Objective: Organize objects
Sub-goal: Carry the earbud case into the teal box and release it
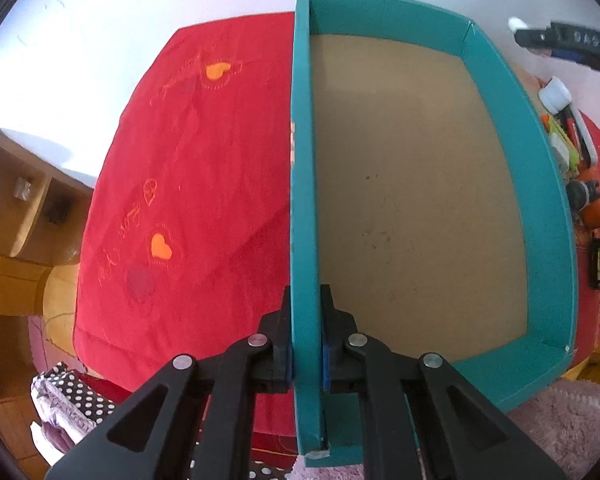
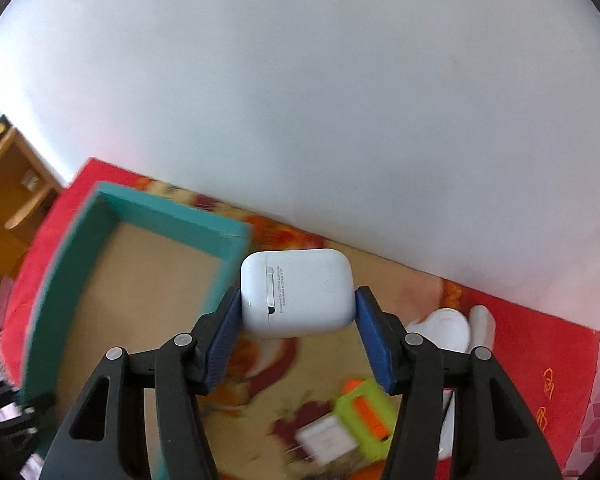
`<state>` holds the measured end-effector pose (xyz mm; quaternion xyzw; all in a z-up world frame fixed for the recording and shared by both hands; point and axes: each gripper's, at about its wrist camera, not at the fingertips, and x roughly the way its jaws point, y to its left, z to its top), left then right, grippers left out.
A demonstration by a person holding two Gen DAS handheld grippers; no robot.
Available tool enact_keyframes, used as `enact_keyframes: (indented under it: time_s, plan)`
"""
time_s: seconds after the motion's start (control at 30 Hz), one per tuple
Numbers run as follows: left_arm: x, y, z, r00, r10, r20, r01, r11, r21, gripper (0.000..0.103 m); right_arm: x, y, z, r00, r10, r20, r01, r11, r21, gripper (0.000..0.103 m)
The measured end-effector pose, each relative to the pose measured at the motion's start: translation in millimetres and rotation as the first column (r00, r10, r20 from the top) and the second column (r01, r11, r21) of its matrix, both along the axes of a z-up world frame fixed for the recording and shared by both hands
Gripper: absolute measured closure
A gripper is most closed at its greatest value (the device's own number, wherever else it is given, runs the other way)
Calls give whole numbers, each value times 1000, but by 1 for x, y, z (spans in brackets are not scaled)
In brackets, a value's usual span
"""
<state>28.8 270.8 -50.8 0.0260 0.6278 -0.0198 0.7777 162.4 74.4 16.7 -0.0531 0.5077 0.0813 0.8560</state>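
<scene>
Both views are bright, with soft, even daylight and only weak shadows. The white wall point(image 2: 320, 100) looks washed out. Fisheye distortion bends straight edges, and dark corners frame each picture. The left wrist view is sharp; in the right wrist view the teal box point(image 2: 60, 264) and the small things below are smeared by motion blur.

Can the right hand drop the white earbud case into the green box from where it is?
Probably yes. The right gripper holds the white earbud case clear above the table, and the green box sits open-topped and empty just beside it. The left gripper only pinches the box's far wall.
</scene>
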Motion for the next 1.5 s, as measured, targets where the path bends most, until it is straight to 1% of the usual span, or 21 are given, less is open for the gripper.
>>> enact_keyframes:
  time_s: [0.03,0.1,0.2,0.27,0.3,0.37,0.43,0.47,0.57,0.67,0.83,0.93,1.0,1.03,1.07,1.13,1.17,1.33,1.5]
  plan:
    - [0,0,0,1000,-2,-1,2,1000,5,95,-2,11,7,1000,25,-8,-25,999,29,45]
    - [-2,0,-3,1000,1,-9,-1,1000,1,95,-5,30,10,998,56,-41,-53,996,75,45]
    - [-4,1,-5,1000,-7,-10,7,1000,-4,95,-2,65,2,990,81,-114,-65,988,137,45]
    - [-5,0,-3,1000,-16,-2,16,1000,2,95,5,91,-10,982,77,-174,-45,983,180,45]
    - [-4,2,-3,1000,-15,1,15,1000,-3,95,9,102,-16,979,73,-191,-36,981,192,45]
    - [-6,4,-3,1000,-13,4,13,1000,-15,95,15,124,-30,975,58,-217,-17,982,188,45]
    - [-5,8,-3,1000,-20,10,20,1000,-14,95,25,136,-41,970,42,-238,5,981,195,45]
    - [-7,7,-3,1000,-26,15,26,1000,-10,95,32,142,-52,968,32,-249,17,981,191,45]
    - [-10,6,-3,999,-44,30,44,999,0,95,42,149,-70,962,3,-273,47,983,176,45]
    - [-13,5,-5,998,-46,35,47,999,-10,95,48,155,-83,964,-9,-266,49,988,145,45]
    - [-15,4,-4,998,-60,33,61,998,-16,95,53,159,-86,974,-22,-226,48,993,109,45]
    - [-15,4,-4,997,-64,33,65,998,-15,94,57,156,-82,975,-40,-219,67,991,119,45]
    - [-15,3,-4,997,-66,32,66,998,-16,94,57,154,-80,976,-33,-214,61,990,123,45]
    - [-14,3,-4,997,-67,31,67,998,-15,94,56,154,-80,977,-26,-211,54,990,128,44]
    - [-14,3,-4,997,-68,30,69,998,-14,94,57,154,-80,977,-22,-214,52,990,133,39]
    - [-13,3,-4,997,-70,28,70,997,-14,94,54,148,-76,975,-23,-221,56,988,144,28]
    - [-13,3,-5,997,-68,26,69,997,-17,94,51,144,-73,976,-26,-218,60,987,150,27]
    - [-9,6,-6,998,-66,17,66,998,-21,94,37,140,-51,983,12,-183,22,984,177,27]
    - [-3,11,-8,999,-45,4,46,998,-39,94,15,127,-30,986,62,-154,-35,985,171,27]
